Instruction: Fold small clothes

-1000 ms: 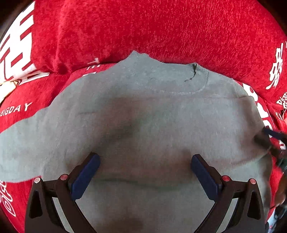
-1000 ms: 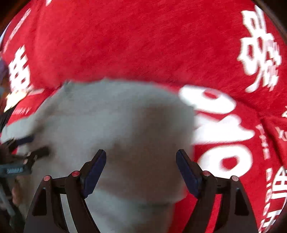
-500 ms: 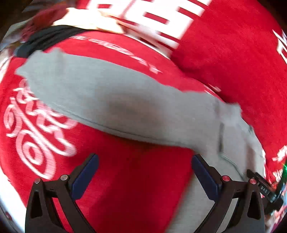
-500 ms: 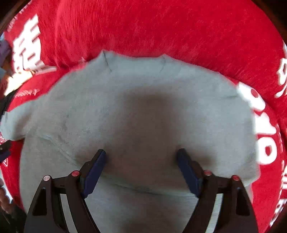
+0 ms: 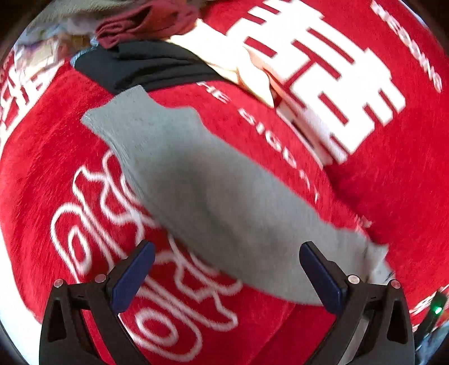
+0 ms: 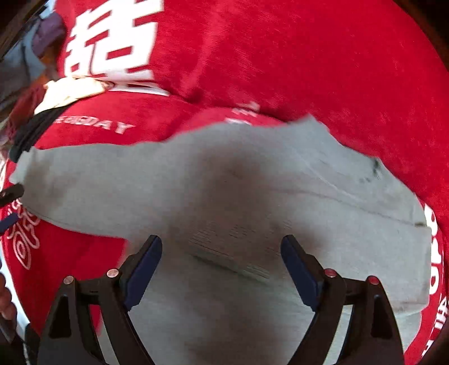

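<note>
- the left gripper [image 5: 226, 269] is seen with its jaws spread wide; nothing is held between the blue pads [image 5: 132, 276], and whether they touch the cloth below cannot be told.
- the gripper is held over the sleeve [image 5: 202, 193] of a grey sweater, with the sleeve's lower part lying between the two fingers.
- the right gripper [image 6: 221, 262] is likewise wide open and empty, held above the sweater [image 6: 252, 219] body; contact with the fabric cannot be confirmed.
- a dark shadow is cast on the grey cloth just ahead of the right gripper.
- the tips of the left gripper are glimpsed at the left edge of the right wrist view, by the sleeve end.
- on the red blanket [image 5: 393, 174] white lettering is printed: "day" can be read in the right wrist view, the letters before it being blurred; large white block characters and outlined curly script are seen too, but are not legible.
- the sweater is laid flat on the blanket, its neckline [image 6: 350, 179] toward the far right and one sleeve stretched out to the left, reaching the blanket's left side.
- the sleeve cuff is found near a dark garment [image 5: 146, 64] at the blanket's far left corner, with a maroon cloth [image 5: 146, 22] and a cream cloth [image 5: 224, 59] close by.
- the sweater is plain grey, soft-knit, with a ribbed collar and a seam at the shoulder.
</note>
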Action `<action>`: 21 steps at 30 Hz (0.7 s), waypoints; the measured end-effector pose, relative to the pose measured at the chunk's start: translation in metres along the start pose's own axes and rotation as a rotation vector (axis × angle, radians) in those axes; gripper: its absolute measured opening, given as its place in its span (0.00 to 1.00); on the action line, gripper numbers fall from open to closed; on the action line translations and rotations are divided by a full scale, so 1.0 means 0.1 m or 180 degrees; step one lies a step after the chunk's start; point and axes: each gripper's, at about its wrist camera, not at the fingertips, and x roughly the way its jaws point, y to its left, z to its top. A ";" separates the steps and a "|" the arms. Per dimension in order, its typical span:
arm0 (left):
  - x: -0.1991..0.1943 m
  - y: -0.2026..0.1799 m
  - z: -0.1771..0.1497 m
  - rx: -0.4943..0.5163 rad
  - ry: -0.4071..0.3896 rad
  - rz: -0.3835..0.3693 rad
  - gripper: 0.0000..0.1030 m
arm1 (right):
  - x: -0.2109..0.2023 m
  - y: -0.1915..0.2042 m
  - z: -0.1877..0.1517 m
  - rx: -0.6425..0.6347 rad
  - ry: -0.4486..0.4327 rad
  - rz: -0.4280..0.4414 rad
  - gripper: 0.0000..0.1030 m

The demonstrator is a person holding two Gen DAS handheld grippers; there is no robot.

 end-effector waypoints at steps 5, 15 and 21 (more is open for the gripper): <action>0.06 0.51 0.39 -0.0470 -0.0047 -0.0799 1.00 | 0.05 0.31 0.07 -0.0228 0.0034 -0.0077 0.86; 0.13 0.84 0.80 -0.0770 -0.0343 -0.1137 0.69 | 0.15 0.37 0.19 -0.0135 0.0110 -0.0048 0.86; 0.31 0.83 0.74 -0.0524 -0.0163 -0.0798 0.07 | 0.41 0.29 0.38 0.0026 0.0202 -0.0272 0.86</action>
